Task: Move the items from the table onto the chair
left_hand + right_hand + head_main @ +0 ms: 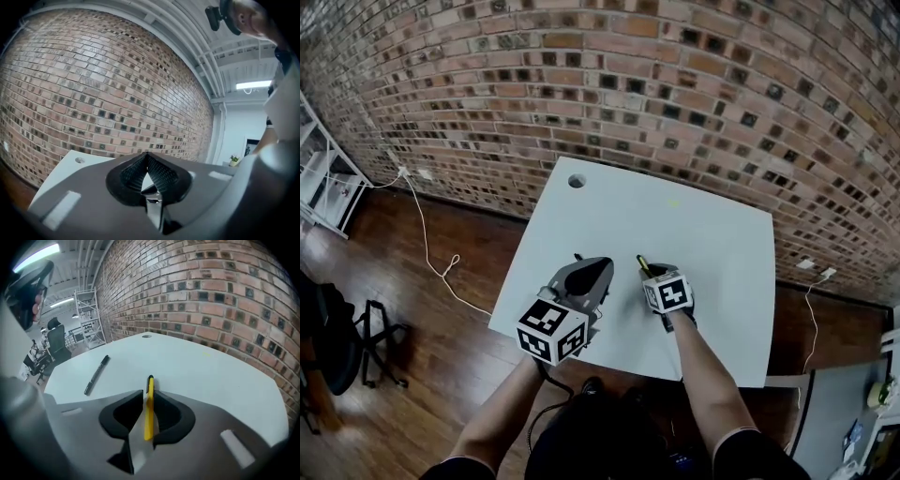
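Yellow pen [149,413] sits pinched between the jaws of the right claw [149,392], its dark tip poking out ahead over the white worktop [201,366]. Off to its left, a black marker [96,375] lies flat on the worktop, well apart from the pen. The left claw [147,160] is pressed together with nothing in it, pointing toward the brick wall [93,93]. From the head view, both claws are side by side above the worktop's near half.
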A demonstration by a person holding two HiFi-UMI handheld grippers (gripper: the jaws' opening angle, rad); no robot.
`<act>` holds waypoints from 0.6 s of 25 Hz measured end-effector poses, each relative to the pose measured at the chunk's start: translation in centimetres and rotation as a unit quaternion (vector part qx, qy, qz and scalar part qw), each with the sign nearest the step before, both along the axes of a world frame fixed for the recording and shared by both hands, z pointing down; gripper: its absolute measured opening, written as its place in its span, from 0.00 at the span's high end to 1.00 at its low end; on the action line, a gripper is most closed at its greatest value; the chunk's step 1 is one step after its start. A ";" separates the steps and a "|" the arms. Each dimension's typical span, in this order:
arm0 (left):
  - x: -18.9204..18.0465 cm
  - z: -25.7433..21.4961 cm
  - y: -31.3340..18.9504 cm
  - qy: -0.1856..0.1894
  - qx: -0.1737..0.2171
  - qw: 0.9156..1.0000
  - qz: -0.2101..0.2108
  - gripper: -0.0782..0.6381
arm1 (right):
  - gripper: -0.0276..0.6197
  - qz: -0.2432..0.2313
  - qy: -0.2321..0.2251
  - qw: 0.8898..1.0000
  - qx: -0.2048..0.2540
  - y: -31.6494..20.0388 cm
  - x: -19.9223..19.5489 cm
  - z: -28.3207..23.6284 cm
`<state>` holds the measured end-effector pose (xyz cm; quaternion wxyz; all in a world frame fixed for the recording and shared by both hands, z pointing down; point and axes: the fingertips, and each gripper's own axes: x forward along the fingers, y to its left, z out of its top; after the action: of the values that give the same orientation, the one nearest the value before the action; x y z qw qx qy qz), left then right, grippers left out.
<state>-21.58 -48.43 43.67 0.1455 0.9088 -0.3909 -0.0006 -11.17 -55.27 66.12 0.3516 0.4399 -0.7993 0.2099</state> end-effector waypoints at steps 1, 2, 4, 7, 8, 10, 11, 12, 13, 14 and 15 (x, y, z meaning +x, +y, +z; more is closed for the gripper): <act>-0.2 0.2 0.0 0.000 -0.001 1.000 0.000 0.87 | 0.85 0.000 0.001 1.000 -0.002 0.0 -0.1 0.2; -0.3 0.4 0.0 0.001 -0.003 1.000 0.000 0.87 | 0.85 -0.001 0.002 1.000 -0.003 -0.1 -0.2 0.3; -0.5 0.6 -0.1 0.001 -0.005 1.000 0.000 0.87 | 0.87 -0.007 0.002 1.000 -0.005 0.0 -0.4 0.4; -0.4 0.6 0.0 0.001 -0.004 1.000 0.004 0.87 | 0.89 -0.007 0.000 1.000 -0.005 0.2 -0.4 0.3; -0.4 0.6 0.0 0.001 -0.003 1.000 0.005 0.87 | 0.89 -0.006 -0.002 1.000 -0.001 0.2 -0.4 0.1; -0.4 0.3 0.0 0.001 0.001 1.000 0.006 0.87 | 0.89 -0.004 -0.010 1.000 0.013 0.1 -0.5 -0.9; -0.4 0.1 -0.1 0.001 0.003 1.000 0.006 0.87 | 0.89 -0.004 -0.016 1.000 0.023 0.1 -0.6 -1.7; -0.3 -0.1 -0.1 0.002 0.004 1.000 0.006 0.87 | 0.89 -0.004 -0.023 0.999 0.035 0.1 -0.6 -2.7; -0.2 -0.3 -0.1 0.003 0.007 1.000 0.007 0.87 | 0.89 -0.005 -0.030 0.998 0.048 0.1 -0.6 -3.8; 0.0 -0.5 -0.2 0.004 0.010 1.000 0.008 0.87 | 0.89 -0.007 -0.036 0.997 0.063 0.1 -0.6 -5.0; 0.2 -0.8 -0.2 0.006 0.013 1.000 0.009 0.87 | 0.89 -0.008 -0.043 0.996 0.079 0.2 -0.5 -6.5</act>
<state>-21.38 -48.65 42.84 0.1357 0.9141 -0.3819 -0.0096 -11.69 -55.10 59.67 0.2827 0.4503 -0.8313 0.1620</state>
